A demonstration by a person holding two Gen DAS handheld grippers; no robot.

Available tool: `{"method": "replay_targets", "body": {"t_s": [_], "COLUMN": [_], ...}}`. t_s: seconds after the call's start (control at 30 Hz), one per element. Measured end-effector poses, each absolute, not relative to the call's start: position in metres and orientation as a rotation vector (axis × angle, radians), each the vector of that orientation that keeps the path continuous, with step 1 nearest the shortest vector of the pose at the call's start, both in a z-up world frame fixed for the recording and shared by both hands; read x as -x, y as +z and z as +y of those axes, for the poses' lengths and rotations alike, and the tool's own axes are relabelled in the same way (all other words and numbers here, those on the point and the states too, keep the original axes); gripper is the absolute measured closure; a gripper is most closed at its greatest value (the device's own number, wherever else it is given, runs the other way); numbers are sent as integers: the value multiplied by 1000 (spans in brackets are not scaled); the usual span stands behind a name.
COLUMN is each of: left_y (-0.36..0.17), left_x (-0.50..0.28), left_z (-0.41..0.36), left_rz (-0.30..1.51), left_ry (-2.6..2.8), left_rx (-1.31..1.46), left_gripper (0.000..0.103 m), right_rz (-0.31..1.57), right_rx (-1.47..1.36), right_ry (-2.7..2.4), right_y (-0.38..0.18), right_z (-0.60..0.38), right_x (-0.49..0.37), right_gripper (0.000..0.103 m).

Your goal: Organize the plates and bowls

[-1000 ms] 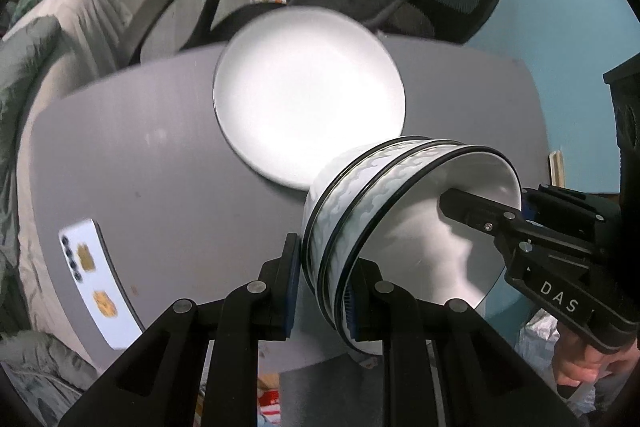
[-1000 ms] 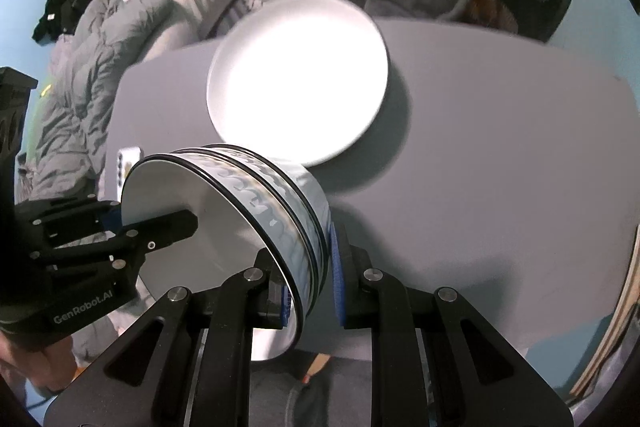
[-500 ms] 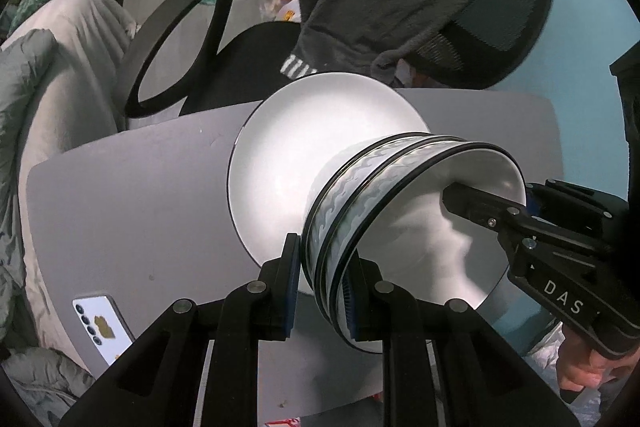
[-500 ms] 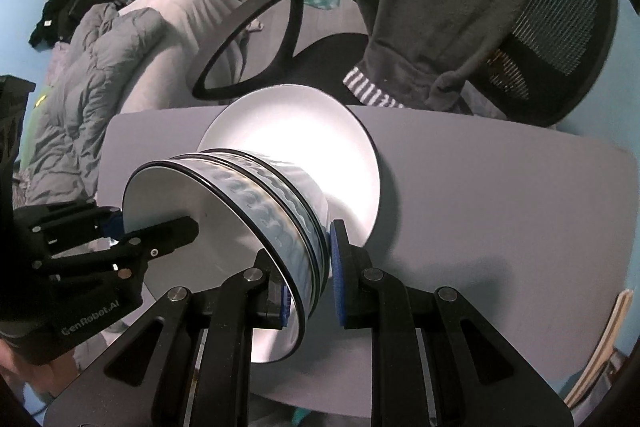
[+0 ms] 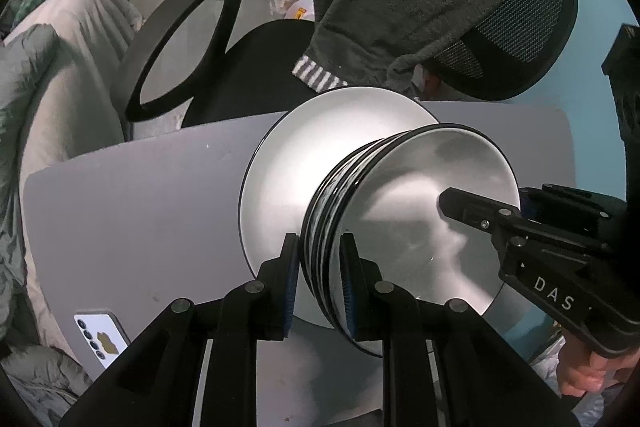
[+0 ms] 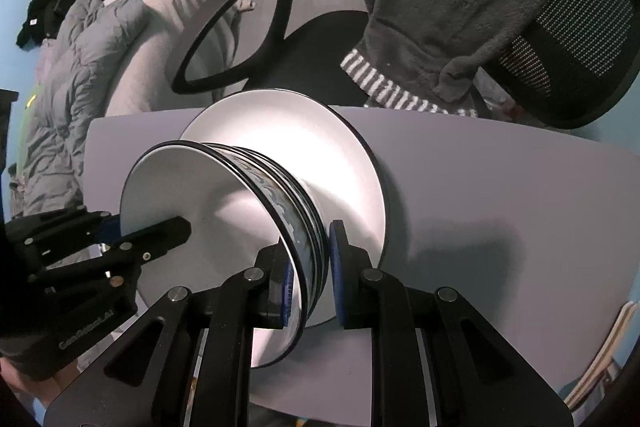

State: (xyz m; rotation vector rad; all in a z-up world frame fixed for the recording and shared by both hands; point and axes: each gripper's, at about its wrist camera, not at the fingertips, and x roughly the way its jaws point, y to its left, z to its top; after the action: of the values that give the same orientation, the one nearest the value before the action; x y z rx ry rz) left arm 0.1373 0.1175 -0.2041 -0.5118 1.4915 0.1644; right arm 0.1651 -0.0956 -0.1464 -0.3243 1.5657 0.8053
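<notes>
The stacked bowls point(image 5: 420, 211), apparently 3, pinched at opposite rims by the left gripper point(image 5: 320, 283) and right gripper point(image 6: 310, 279), now overlap the 1 plate point(image 5: 312, 163), earlier clear of them.

The stacked bowls point(image 5: 404, 227) hide part of the plate point(image 5: 320, 147); their patterned sides are blurred.

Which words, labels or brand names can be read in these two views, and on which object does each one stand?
"DAS": white letters on the body of the right gripper, seen in the left wrist view; the rest runs out of view.
"GenRobot.AI": faint, blurred print on the body of the left gripper, seen in the right wrist view; only roughly legible.
The phone on the table bears a gold mark, no readable text.
</notes>
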Motion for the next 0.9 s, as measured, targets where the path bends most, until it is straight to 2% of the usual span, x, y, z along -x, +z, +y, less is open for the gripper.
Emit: {"method": "replay_targets", "body": {"t_s": [0.1, 0.17, 0.23, 0.4, 0.47, 0.57, 0.6, 0.67, 0.77, 0.9], "left_y": [-205, -204, -204, -196, -187, -171, -166, -156, -133, -105], "left_x": [-136, -134, -132, -131, -130, -129, -128, -125, -117, -104], "left_z": [117, 118, 119, 125, 129, 132, 132, 131, 129, 122], "left_rz": [1475, 1461, 1446, 1416, 1389, 1353, 1344, 1330, 1272, 1221], "left_ry": [166, 177, 203, 242, 265, 285, 291, 307, 313, 306], "left_rx": [509, 509, 496, 473, 464, 457, 450, 428, 420, 418], "left_gripper": [83, 74, 73, 63, 56, 54, 53, 44, 39, 34], "right_rz": [1564, 1562, 1535, 1456, 1416, 1375, 1363, 1339, 1305, 1246], "right_rx": [326, 320, 322, 354, 361, 345, 338, 331, 319, 313], "right_ry": [812, 814, 813, 813, 800, 784, 780, 771, 768, 773], "right_y": [-147, -146, -144, -133, -126, -112, -106, -94, -76, -52], "right_z": [-96, -96, -96, -92, -92, -94, -95, -98, -102, -110], "right_x": [-164, -165, -164, -162, -164, -168, -170, -170, -168, -160], "right_gripper": [83, 81, 77, 59, 56, 48, 48, 47, 41, 41]}}
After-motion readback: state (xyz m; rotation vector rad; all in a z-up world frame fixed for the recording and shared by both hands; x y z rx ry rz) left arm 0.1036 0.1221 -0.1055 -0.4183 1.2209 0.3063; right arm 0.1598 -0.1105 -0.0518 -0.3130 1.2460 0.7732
